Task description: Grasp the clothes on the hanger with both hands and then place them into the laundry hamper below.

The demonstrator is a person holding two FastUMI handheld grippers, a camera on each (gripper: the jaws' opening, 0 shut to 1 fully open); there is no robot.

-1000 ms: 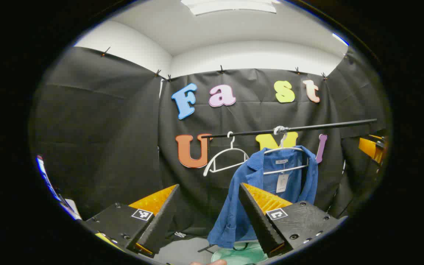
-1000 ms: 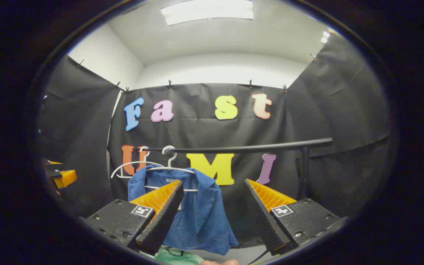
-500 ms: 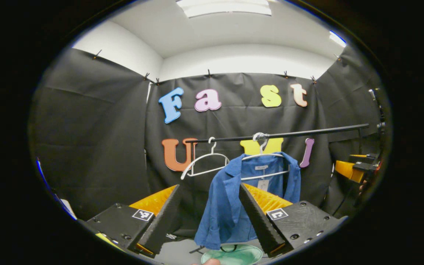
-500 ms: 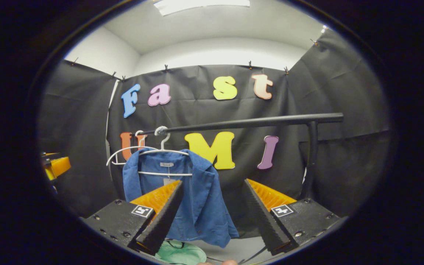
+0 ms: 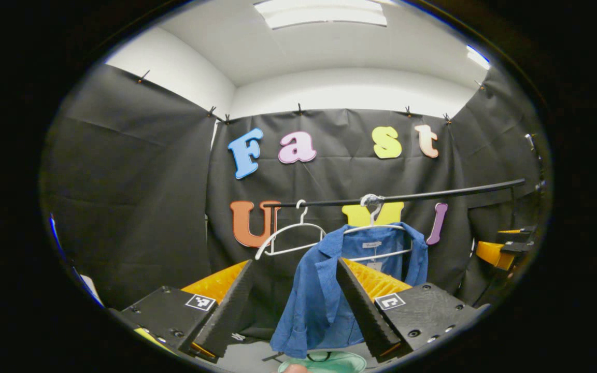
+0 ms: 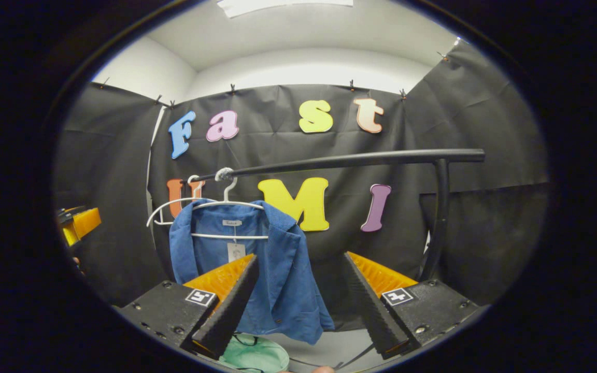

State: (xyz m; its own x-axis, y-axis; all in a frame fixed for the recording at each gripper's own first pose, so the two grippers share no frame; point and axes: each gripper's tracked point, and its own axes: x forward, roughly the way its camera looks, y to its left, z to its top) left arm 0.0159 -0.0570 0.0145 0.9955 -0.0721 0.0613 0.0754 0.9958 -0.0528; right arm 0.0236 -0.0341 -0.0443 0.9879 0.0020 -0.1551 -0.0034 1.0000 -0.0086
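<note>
- The left gripper (image 5: 289,298) sits at the bottom of the left gripper view, fingers spread apart and holding nothing; the right gripper (image 6: 298,295) at the bottom of the right gripper view is likewise released and empty.
- Beyond them, black cloth walls (image 5: 138,197) enclose the booth under a white ceiling with a light panel (image 5: 324,13).
- A thin black metal rail (image 6: 340,161) crosses mid-frame on a black upright post (image 6: 439,217).
- A blue collared shirt (image 6: 272,280) hangs on a white wire hanger (image 6: 226,204) left of centre, beside an empty white hanger (image 5: 290,238).
- A pale green laundry hamper (image 6: 254,355) lies below the shirt, at the bottom edge.
- A white neck label and paper tag (image 6: 235,251) are too small to read.
</note>
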